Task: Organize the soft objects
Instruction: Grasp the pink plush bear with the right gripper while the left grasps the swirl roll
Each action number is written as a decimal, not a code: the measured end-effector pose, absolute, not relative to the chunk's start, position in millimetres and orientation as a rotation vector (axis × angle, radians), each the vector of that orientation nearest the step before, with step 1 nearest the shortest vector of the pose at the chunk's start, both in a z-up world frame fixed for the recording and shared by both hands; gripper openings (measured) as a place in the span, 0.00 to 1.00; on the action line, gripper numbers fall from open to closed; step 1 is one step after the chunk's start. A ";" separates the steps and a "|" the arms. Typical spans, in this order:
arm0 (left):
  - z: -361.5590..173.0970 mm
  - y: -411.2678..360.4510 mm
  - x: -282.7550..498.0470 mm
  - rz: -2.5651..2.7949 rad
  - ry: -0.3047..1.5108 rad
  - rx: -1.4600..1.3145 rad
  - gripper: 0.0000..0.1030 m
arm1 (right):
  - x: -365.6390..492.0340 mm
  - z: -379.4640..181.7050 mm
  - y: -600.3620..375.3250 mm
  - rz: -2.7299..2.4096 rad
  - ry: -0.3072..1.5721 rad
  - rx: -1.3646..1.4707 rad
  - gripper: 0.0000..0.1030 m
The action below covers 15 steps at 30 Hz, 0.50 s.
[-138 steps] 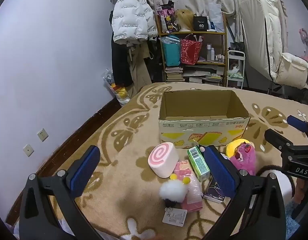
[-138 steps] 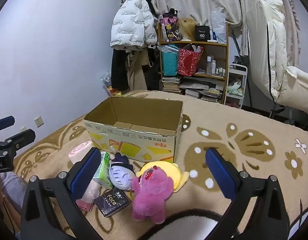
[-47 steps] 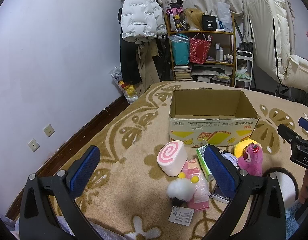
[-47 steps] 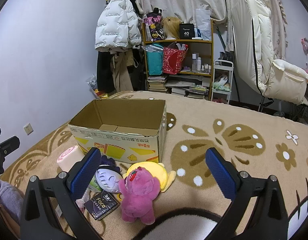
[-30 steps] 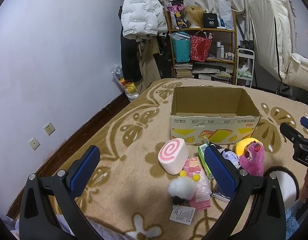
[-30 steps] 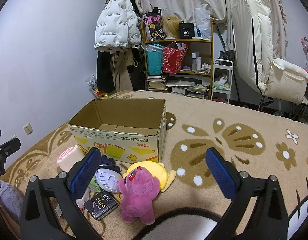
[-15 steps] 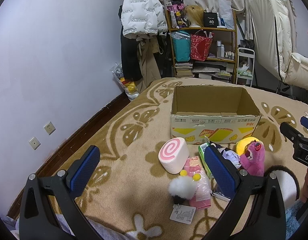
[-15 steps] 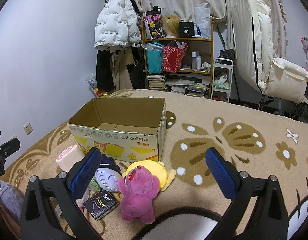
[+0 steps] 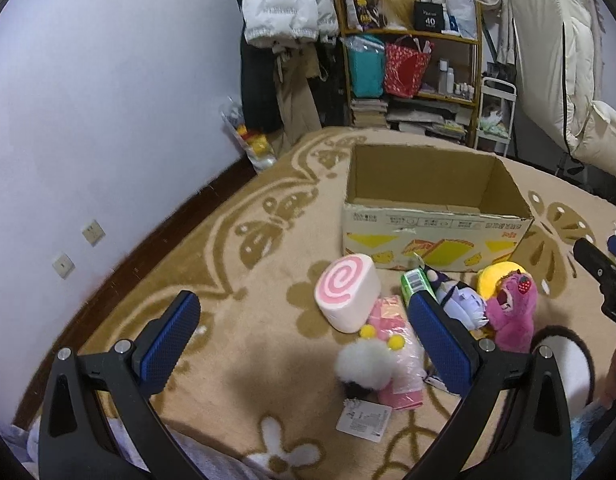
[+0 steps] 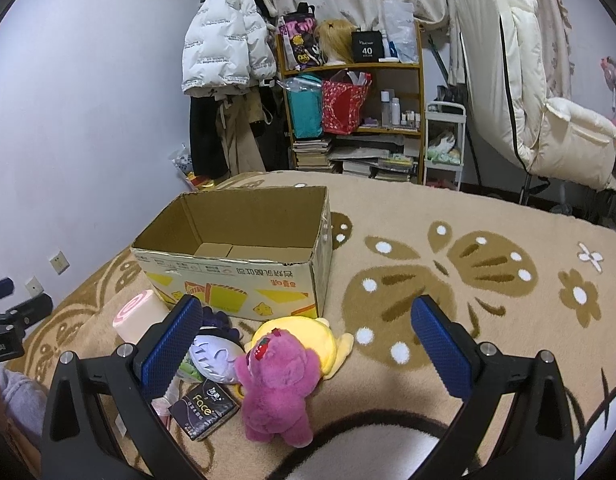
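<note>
An open, empty cardboard box (image 9: pixel 436 236) (image 10: pixel 244 280) stands on the patterned rug. In front of it lie a pink swirl-roll cushion (image 9: pixel 347 297) (image 10: pixel 138 316), a white pompom plush (image 9: pixel 362 364), a pink packet (image 9: pixel 396 360), a green carton (image 9: pixel 417 286), a purple-haired plush (image 9: pixel 460 300) (image 10: pixel 214 354), a yellow plush (image 10: pixel 304 332) and a magenta bear (image 9: pixel 510 314) (image 10: pixel 278 384). My left gripper (image 9: pixel 304 344) is open and empty, above the rug left of the pile. My right gripper (image 10: pixel 306 346) is open and empty, hovering over the bear.
A black tissue pack (image 10: pixel 204 408) and a paper tag (image 9: pixel 364 420) lie by the toys. A shelf (image 10: pixel 348 120) with bags and books, hanging coats (image 10: pixel 224 60) and a cream chair (image 10: pixel 548 112) stand behind. A wall (image 9: pixel 88 120) runs along the left.
Both grippers have held almost still over the last second; the left view has drifted slightly. Nothing was grasped or moved.
</note>
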<state>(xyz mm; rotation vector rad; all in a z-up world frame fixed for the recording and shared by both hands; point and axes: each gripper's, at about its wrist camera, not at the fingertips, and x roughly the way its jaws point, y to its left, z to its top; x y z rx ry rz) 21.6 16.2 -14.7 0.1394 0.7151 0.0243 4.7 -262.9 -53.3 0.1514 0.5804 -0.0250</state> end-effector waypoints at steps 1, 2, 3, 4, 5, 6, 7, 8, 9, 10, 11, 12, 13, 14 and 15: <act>-15.9 16.5 24.4 0.017 0.728 0.131 1.00 | 6.3 -53.7 -263.4 -0.023 0.585 0.157 1.00; -17.2 16.8 28.1 0.004 0.744 0.122 1.00 | 7.9 -53.8 -263.5 -0.022 0.591 0.162 1.00; -18.0 16.3 30.8 -0.002 0.753 0.120 1.00 | 9.8 -54.6 -263.7 -0.020 0.595 0.166 1.00; -18.6 15.4 34.1 -0.005 0.760 0.124 1.00 | 11.2 -55.1 -263.8 -0.021 0.598 0.169 1.00; -19.0 14.2 37.2 -0.005 0.764 0.129 1.00 | 12.7 -56.0 -263.8 -0.025 0.601 0.172 1.00; -19.1 12.6 40.7 -0.006 0.771 0.137 1.00 | 14.6 -56.5 -263.8 -0.028 0.604 0.176 1.00; -18.8 11.2 43.2 -0.013 0.776 0.140 1.00 | 17.2 -56.5 -264.1 -0.027 0.607 0.182 1.00; -18.3 9.9 46.6 -0.020 0.784 0.139 1.00 | 19.6 -56.9 -264.2 -0.023 0.611 0.189 1.00; -17.9 8.8 49.6 -0.024 0.794 0.136 1.00 | 21.9 -58.7 -263.7 -0.019 0.619 0.192 1.00; -18.2 7.9 51.8 -0.031 0.797 0.133 1.00 | 24.8 -59.7 -263.9 -0.015 0.627 0.194 1.00; -18.0 7.0 54.1 -0.035 0.801 0.133 1.00 | 26.6 -61.9 -263.2 -0.012 0.637 0.195 1.00; -18.2 5.6 56.8 -0.034 0.806 0.141 1.00 | 29.6 -63.0 -263.2 -0.009 0.648 0.196 1.00; -19.1 3.8 60.2 -0.030 0.811 0.155 1.00 | 32.5 -65.5 -263.0 -0.001 0.663 0.199 1.00; -20.5 2.8 63.5 -0.028 0.815 0.163 1.00 | 34.3 -67.8 -262.3 0.005 0.673 0.203 1.00; -23.0 1.5 68.7 -0.027 0.825 0.169 1.00 | 36.1 -69.7 -262.2 0.009 0.683 0.205 1.00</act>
